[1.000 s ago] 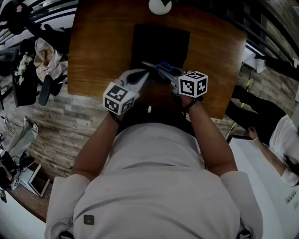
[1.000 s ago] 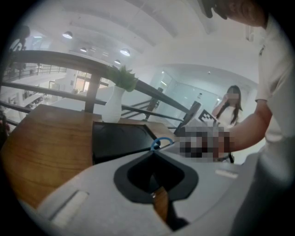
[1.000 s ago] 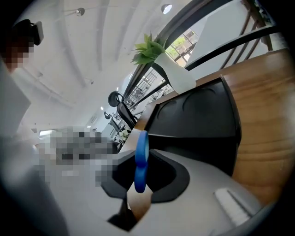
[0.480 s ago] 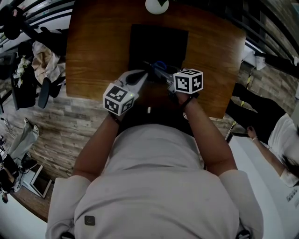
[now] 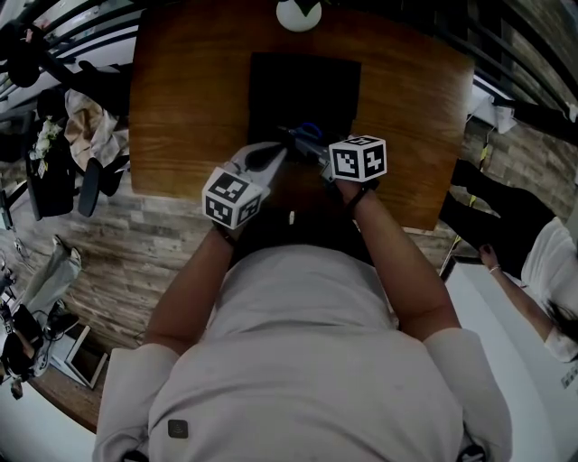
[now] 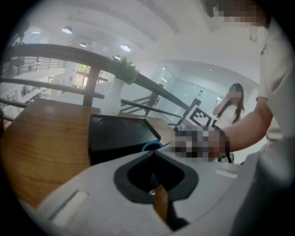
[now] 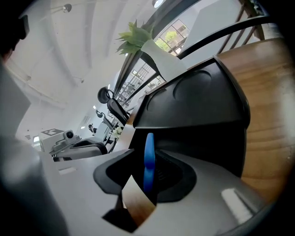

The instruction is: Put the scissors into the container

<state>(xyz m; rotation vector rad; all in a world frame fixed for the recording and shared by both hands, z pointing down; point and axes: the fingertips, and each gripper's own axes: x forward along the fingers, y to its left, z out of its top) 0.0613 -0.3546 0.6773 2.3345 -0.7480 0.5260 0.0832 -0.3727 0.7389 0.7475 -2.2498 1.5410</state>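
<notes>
At the near rim of the black container point(image 5: 303, 77): scissors point(image 7: 148, 138), blue handle edge-on and upright between the jaws of the right gripper point(image 7: 147, 156). Jaws there partly apart, just been opening; handle close against one ribbed pad, a clear gap to the other, so no squeeze from both sides. From the head view, blades and blue loop over the container's near edge, not yet down inside.

Just beside the container's near rim, on the other side of the scissors: left gripper point(image 6: 154, 154), jaws together at the tips, nothing between them. Just past those tips, against the container's wall, a sliver of the blue handle loop.

Under the container: brown wooden tabletop point(image 5: 190, 90). Beyond the container's far side, at the tabletop's edge: white vase point(image 5: 298, 13) with green leaves.

By way of marking, only black-and-white square patterns on the cube of each gripper, both cubes nearer the person than the container.
</notes>
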